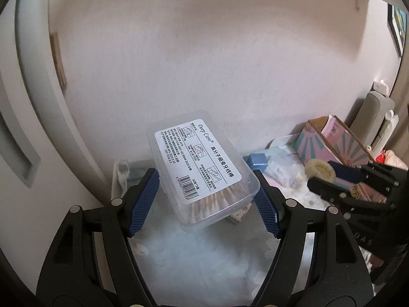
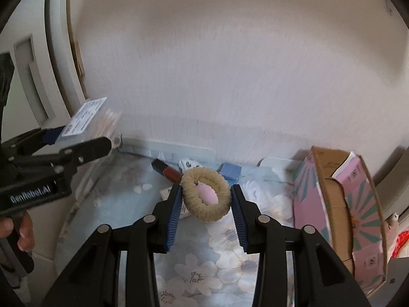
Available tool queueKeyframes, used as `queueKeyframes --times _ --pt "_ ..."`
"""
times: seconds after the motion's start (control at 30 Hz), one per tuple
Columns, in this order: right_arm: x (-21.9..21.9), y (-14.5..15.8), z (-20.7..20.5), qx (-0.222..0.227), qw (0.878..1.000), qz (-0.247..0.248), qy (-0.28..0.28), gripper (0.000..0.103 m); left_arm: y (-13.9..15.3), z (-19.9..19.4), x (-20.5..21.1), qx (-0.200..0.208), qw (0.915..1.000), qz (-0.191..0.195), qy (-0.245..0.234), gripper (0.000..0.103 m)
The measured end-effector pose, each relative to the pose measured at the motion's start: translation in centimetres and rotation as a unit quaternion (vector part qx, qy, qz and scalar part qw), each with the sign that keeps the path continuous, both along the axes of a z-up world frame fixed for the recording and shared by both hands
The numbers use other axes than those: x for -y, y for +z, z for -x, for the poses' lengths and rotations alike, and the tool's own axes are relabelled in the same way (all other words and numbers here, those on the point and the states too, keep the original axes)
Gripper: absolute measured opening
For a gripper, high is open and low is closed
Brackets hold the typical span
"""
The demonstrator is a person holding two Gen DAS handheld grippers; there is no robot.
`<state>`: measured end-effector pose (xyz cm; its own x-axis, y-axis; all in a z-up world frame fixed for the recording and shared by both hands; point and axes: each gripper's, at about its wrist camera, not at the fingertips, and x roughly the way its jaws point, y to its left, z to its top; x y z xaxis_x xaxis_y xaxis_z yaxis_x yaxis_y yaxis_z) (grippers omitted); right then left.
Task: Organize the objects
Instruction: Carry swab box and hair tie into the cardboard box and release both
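Observation:
My left gripper [image 1: 208, 198] is shut on a clear plastic box of floss picks [image 1: 202, 166] with a white label, and holds it tilted above the flowered table. The box [image 2: 90, 120] and left gripper [image 2: 84, 143] also show at the left of the right wrist view. My right gripper [image 2: 205, 204] is shut on a beige knitted hair tie [image 2: 205, 197] and holds it above the table. The hair tie [image 1: 319, 170] and right gripper [image 1: 332, 176] show at the right of the left wrist view.
An open pink and teal carton [image 2: 340, 209] stands at the right, also seen in the left wrist view [image 1: 337, 143]. A blue block [image 2: 230, 170], a dark red stick [image 2: 166, 170] and small packets lie by the white wall. The flowered tablecloth [image 2: 199, 268] lies below.

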<state>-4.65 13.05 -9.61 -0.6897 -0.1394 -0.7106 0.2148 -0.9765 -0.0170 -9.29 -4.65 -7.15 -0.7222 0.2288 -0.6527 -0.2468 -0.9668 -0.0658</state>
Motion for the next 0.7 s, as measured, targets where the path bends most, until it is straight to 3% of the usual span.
queueKeyframes --times 0.37,0.7 --pt "-3.4 2.8 -0.8 -0.017 1.000 0.016 0.013 0.035 3.3 -1.8 -2.5 -0.020 0.9997 0.003 0.016 0.070" --pt "-11.0 5.2 -1.1 -0.031 0.999 0.012 -0.010 0.035 5.7 -1.4 -9.7 -0.034 0.9993 -0.013 0.000 0.070"
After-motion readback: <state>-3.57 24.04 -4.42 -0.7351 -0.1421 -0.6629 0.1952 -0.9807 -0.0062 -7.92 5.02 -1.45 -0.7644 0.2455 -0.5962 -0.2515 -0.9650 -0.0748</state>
